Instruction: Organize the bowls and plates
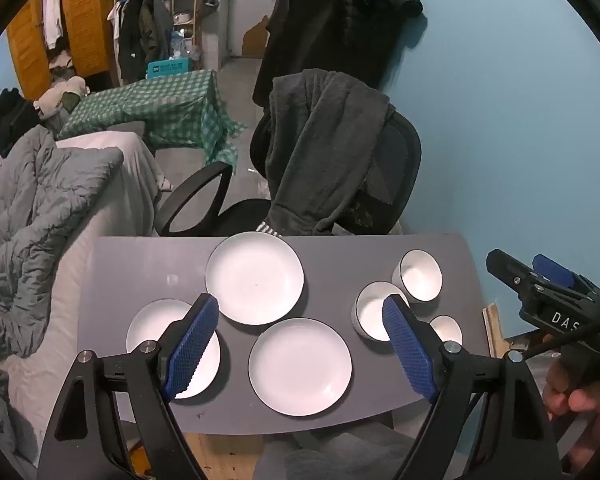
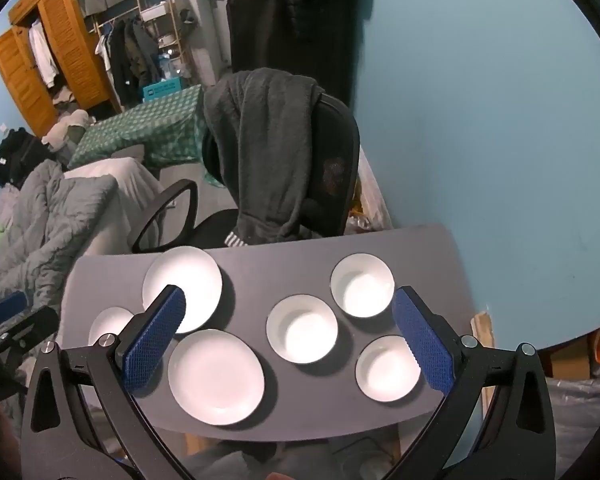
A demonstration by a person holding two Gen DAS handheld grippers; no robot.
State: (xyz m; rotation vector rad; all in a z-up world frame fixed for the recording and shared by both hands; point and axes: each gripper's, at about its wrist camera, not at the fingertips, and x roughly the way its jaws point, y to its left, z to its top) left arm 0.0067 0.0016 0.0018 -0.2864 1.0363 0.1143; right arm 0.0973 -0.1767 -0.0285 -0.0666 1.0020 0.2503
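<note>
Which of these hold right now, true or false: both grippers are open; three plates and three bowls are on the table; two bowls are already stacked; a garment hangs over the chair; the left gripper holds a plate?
1. Both grippers are open. True: the left gripper and right gripper stand wide with nothing between the pads.
2. Three plates and three bowls are on the table. True.
3. Two bowls are already stacked. False: all three bowls sit apart, each on the table.
4. A garment hangs over the chair. True.
5. The left gripper holds a plate. False: it is empty, above the table.
</note>
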